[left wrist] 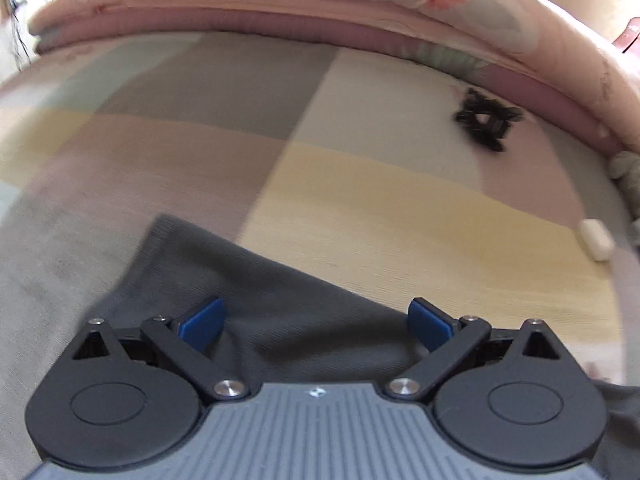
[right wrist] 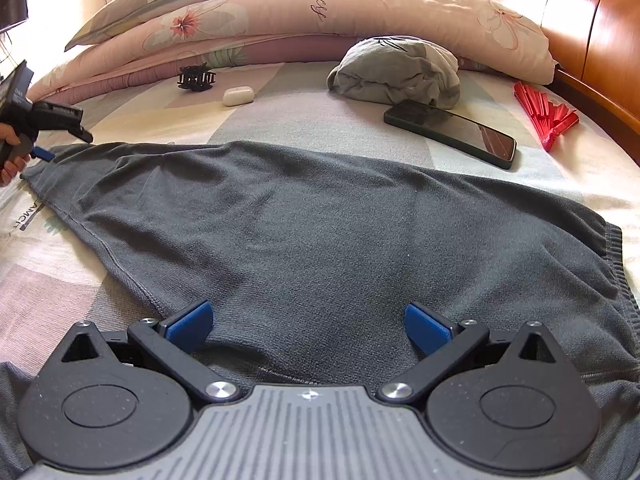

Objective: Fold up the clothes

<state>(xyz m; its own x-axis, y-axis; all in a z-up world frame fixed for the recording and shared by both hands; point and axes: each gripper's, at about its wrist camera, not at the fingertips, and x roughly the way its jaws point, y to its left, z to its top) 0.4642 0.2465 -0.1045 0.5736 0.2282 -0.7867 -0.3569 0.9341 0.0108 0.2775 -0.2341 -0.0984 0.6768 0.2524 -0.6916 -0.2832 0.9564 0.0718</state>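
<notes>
A dark grey pair of shorts (right wrist: pixel 320 232) lies spread on the checked bed sheet (right wrist: pixel 280 120), its elastic waistband (right wrist: pixel 616 264) at the right. My right gripper (right wrist: pixel 308 328) is open, its blue pads just over the near edge of the shorts. My left gripper (left wrist: pixel 316 326) is open over a corner of the same grey cloth (left wrist: pixel 248 288). The left gripper also shows in the right wrist view (right wrist: pixel 44 154), at the far left tip of the shorts, held in a hand.
A smartphone (right wrist: pixel 452 132), a crumpled grey garment (right wrist: pixel 396 72), a red folded fan (right wrist: pixel 548 116), a white earbud case (right wrist: pixel 239 96) and a black hair claw (right wrist: pixel 196 77) lie beyond the shorts. Pink floral quilts (right wrist: pixel 320 12) and a wooden headboard (right wrist: pixel 580 20) border the bed.
</notes>
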